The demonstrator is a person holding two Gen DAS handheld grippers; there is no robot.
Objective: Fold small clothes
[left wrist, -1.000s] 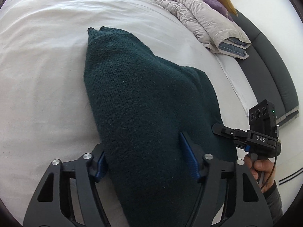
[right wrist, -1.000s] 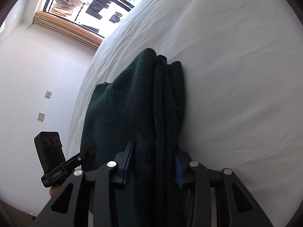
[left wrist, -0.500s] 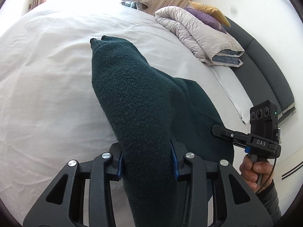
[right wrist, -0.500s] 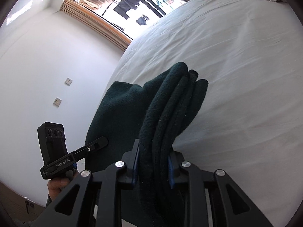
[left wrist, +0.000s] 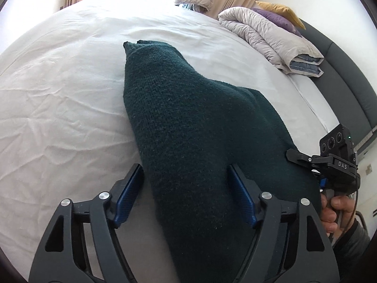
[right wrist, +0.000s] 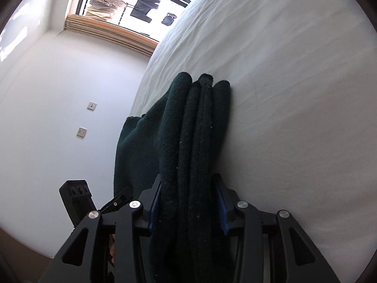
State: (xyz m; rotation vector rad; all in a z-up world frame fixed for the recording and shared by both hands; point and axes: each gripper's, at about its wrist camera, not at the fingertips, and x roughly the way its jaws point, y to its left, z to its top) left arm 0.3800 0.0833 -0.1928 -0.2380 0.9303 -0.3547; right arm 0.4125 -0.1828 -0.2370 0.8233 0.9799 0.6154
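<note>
The left tool (left wrist: 186, 189) stands open, its blue fingers (left wrist: 128, 194) spread either side of the sweater (left wrist: 188, 122). The left finger shows a gap of bed sheet between itself and the knit; the right finger lies against or just beside the cloth, and no pinch can be seen. The sweater, dark green and already folded into a thick bundle, lies on the bed (left wrist: 59, 99). Its long axis runs straight ahead from this tool, from between the fingers out to a narrow end far up the sheet.

Further right in that view, the right tool (right wrist: 188, 200) appears at the sweater's side edge, held in the person's hand (left wrist: 329, 210). Its own camera shows the jaws closed on the stacked layers, pressing several folds edge-on, with the bundle again running directly forward and its right side resting against the sheet.

So both tools sit at the near end of the same bundle, side by side across its width, each looking along its length. The right one alone has the cloth. Any coming fold likely turns on that axis: the near end would be carried forward toward the far end, and the left tool would first need to close on the knit between its fingers.
</note>
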